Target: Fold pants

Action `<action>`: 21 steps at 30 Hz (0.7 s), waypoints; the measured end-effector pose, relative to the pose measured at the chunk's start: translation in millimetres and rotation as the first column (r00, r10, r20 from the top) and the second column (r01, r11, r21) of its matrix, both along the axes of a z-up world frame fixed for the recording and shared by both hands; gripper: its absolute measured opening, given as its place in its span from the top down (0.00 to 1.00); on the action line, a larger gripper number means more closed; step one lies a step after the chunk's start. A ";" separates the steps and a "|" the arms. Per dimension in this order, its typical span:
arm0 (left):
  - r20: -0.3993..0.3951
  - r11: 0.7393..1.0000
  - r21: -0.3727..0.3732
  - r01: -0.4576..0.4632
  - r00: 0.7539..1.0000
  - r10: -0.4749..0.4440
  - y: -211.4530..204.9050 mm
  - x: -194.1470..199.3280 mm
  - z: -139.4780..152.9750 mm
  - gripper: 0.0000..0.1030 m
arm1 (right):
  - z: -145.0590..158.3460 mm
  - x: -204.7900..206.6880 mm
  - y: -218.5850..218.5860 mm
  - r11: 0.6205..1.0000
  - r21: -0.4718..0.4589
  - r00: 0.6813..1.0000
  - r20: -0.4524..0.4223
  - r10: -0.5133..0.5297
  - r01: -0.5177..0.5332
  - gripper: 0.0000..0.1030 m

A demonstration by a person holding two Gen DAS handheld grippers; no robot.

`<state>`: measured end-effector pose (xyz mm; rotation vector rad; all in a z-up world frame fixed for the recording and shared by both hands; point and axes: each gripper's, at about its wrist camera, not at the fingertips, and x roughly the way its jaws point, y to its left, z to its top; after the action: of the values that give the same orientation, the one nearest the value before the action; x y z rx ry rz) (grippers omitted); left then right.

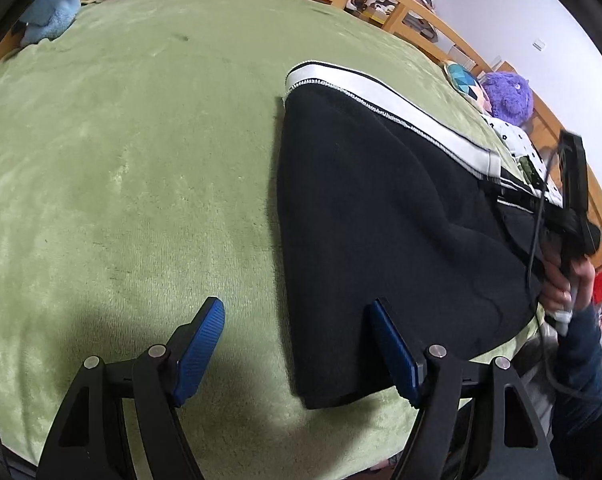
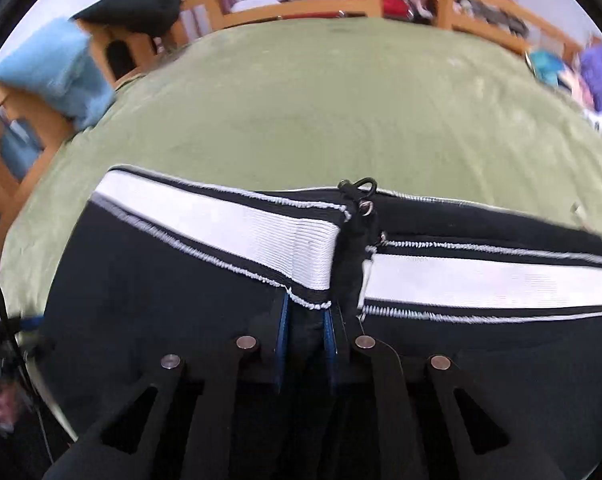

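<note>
Black pants (image 1: 381, 220) lie on the green blanket (image 1: 121, 160), white waistband (image 2: 241, 220) toward the far side. My left gripper (image 1: 297, 344) hangs wide, nothing between its pads — one blue pad (image 1: 203, 344) over bare blanket, the other over the pants' near edge. My right gripper (image 2: 305, 328) is pinched tight on black cloth just below the waistband, beside the drawstring eyelet (image 2: 367, 209).
</note>
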<state>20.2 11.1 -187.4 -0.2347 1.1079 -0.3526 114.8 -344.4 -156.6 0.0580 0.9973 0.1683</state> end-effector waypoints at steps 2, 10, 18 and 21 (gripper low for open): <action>0.003 1.000 0.014 0.000 1.000 0.000 -3.4 -0.1 0.6 0.29 | 6.0 2.2 -8.1 0.999 0.032 0.999 0.033 -0.026 0.025 0.90; 0.003 1.000 0.026 -0.008 1.000 0.008 -13.0 3.7 2.7 0.27 | 11.1 -7.6 -20.1 0.995 0.087 0.999 -0.013 -0.048 0.049 0.78; 0.007 1.000 0.013 -0.019 1.000 0.019 -5.6 -0.3 -1.0 0.26 | 23.2 -70.1 -0.3 0.997 0.079 1.000 0.017 0.026 -0.027 0.59; 0.000 1.000 0.003 -0.026 1.000 0.026 -3.9 -2.4 0.1 0.27 | 1.1 -72.6 8.4 0.997 0.057 0.996 -0.071 0.050 -0.046 0.75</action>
<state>17.8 7.1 -187.3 -0.2458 1.1047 -0.3278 42.2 -336.0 -155.5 0.0912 1.0668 0.2396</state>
